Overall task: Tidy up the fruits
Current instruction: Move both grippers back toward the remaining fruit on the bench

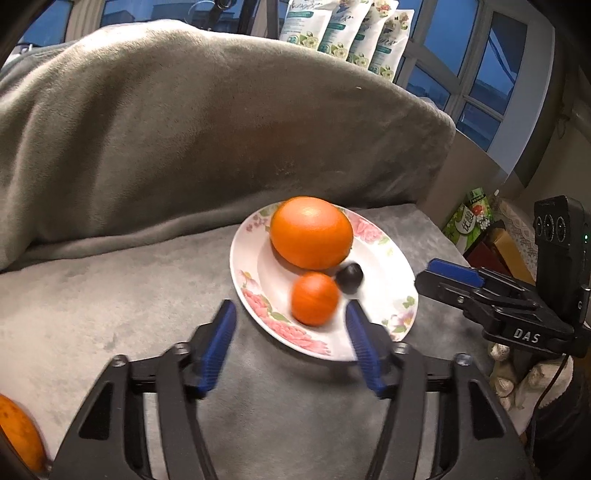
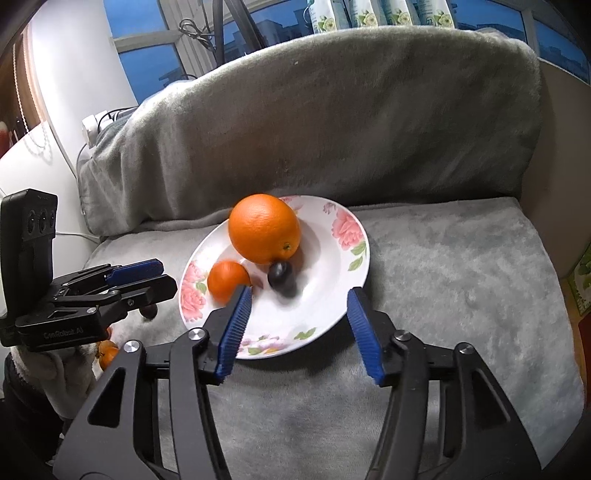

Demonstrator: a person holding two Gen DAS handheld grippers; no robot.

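Note:
A white floral plate (image 1: 384, 295) (image 2: 328, 258) rests on a grey plush seat. On it lie a large orange (image 1: 310, 232) (image 2: 263, 228), a small orange (image 1: 314, 299) (image 2: 227, 280) and a dark round plum (image 1: 349, 277) (image 2: 280, 277). My left gripper (image 1: 291, 308) is open over the plate's near rim. The small orange sits between its fingers, untouched by the pads. My right gripper (image 2: 300, 293) is open over the plate's front, with the blurred plum just beyond its fingertips. Each gripper shows from the side in the other view: the right gripper (image 1: 424, 275), the left gripper (image 2: 168, 275).
A grey blanket-draped backrest (image 1: 184, 129) rises behind the plate. Another orange (image 1: 18, 435) lies at the seat's near left. Below the left gripper lie a small orange (image 2: 107, 352) and a dark fruit (image 2: 149, 312). Packets (image 1: 343, 33) stand on the window sill.

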